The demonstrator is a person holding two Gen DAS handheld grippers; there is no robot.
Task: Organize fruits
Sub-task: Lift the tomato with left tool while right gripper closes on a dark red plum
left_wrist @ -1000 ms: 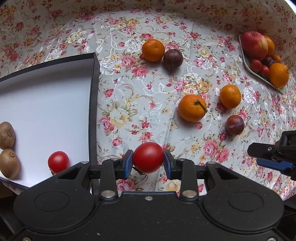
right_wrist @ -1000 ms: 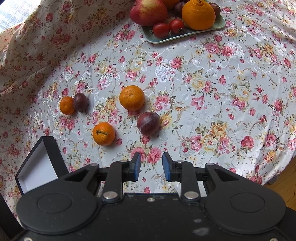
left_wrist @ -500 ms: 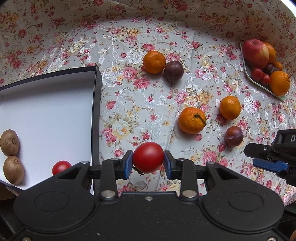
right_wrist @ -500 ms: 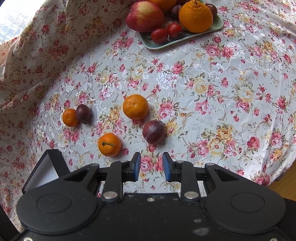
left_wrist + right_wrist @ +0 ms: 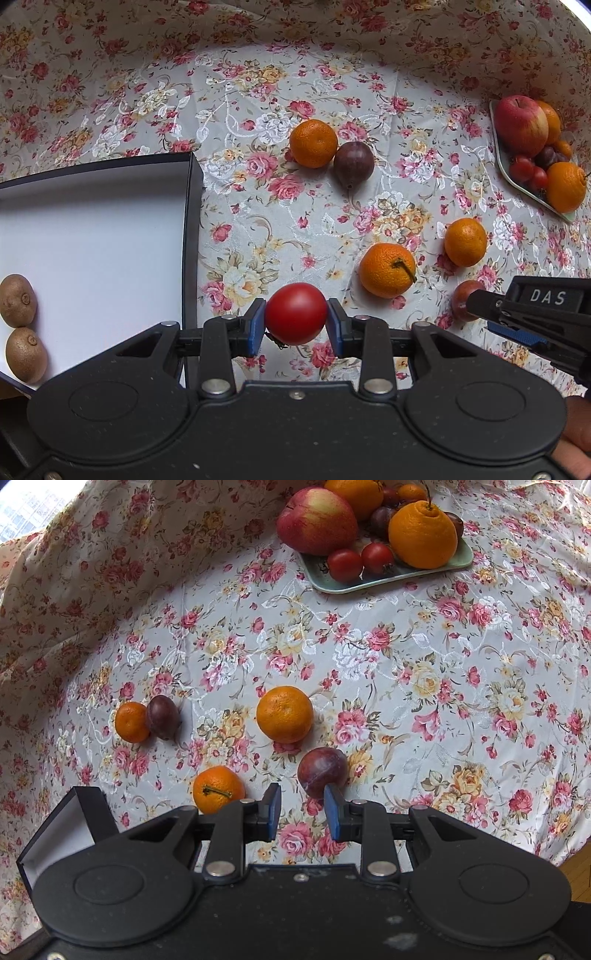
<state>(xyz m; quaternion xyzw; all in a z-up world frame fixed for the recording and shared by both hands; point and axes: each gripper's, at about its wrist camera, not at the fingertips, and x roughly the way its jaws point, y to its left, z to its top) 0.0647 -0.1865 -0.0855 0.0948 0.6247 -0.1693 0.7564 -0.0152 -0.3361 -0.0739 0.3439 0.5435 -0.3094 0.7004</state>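
**Tomato held, plum lined up: where it could slip**

While a red tomato (image 5: 295,313) is clamped between the blue pads of the left gripper (image 5: 295,325), it is carried above the cloth just right of the black box (image 5: 192,236), not yet over the white floor inside. Two kiwis (image 5: 20,325) are seen at the box's left edge. The right gripper (image 5: 302,812) is held empty with its jaws apart, and a dark plum (image 5: 322,771) sits just ahead of its right pad.

Further out, a stemmed tangerine (image 5: 218,789) and a rounder tangerine (image 5: 284,714) are parked close to that plum, then another tangerine (image 5: 131,722) touching a second plum (image 5: 163,717). Farthest off, a green tray (image 5: 388,578) is loaded with an apple, tomatoes and oranges.

Risks, as judged from here:
- The tomato could be bruised if squeezed harder, or dropped on the box wall if released too early.
- The near plum looks off-centre toward the right pad, so it could be nudged and rolled away on closing.
- The stemmed tangerine could get bumped by the left pad.
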